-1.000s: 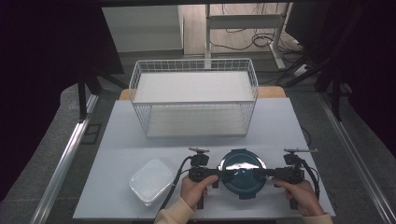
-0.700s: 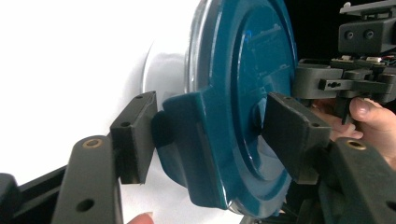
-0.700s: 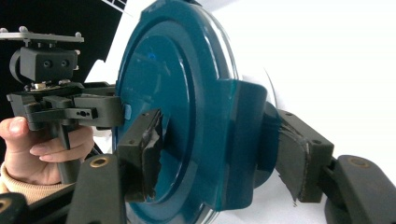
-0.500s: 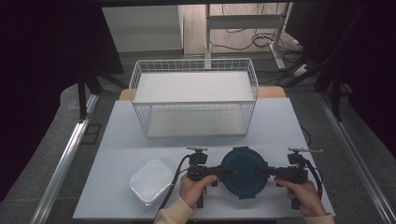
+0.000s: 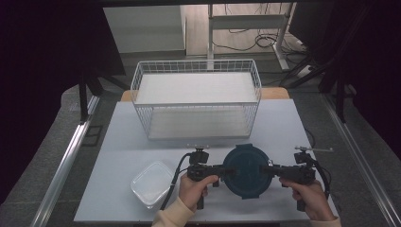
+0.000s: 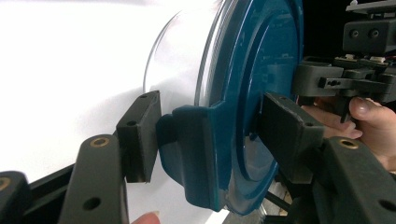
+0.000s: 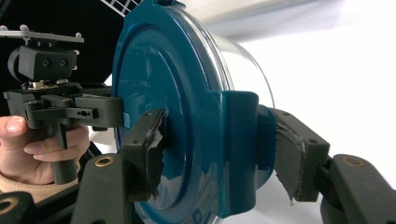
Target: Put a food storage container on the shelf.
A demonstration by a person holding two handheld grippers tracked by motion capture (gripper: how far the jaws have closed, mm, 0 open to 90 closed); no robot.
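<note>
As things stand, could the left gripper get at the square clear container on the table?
Probably not yet: the left gripper is clamped on the round teal-lidded container, shared with the right gripper. The square clear container lies uncovered beside it.

Pale table, grey floor, dark surroundings, perhaps curtains.

Right gripper fingers clamp teal lid clip of round clear container; left gripper opposite.

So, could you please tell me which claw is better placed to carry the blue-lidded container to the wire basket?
Neither clearly: left claw and right claw each clamp a latch of the container; the basket lies straight ahead.
</note>
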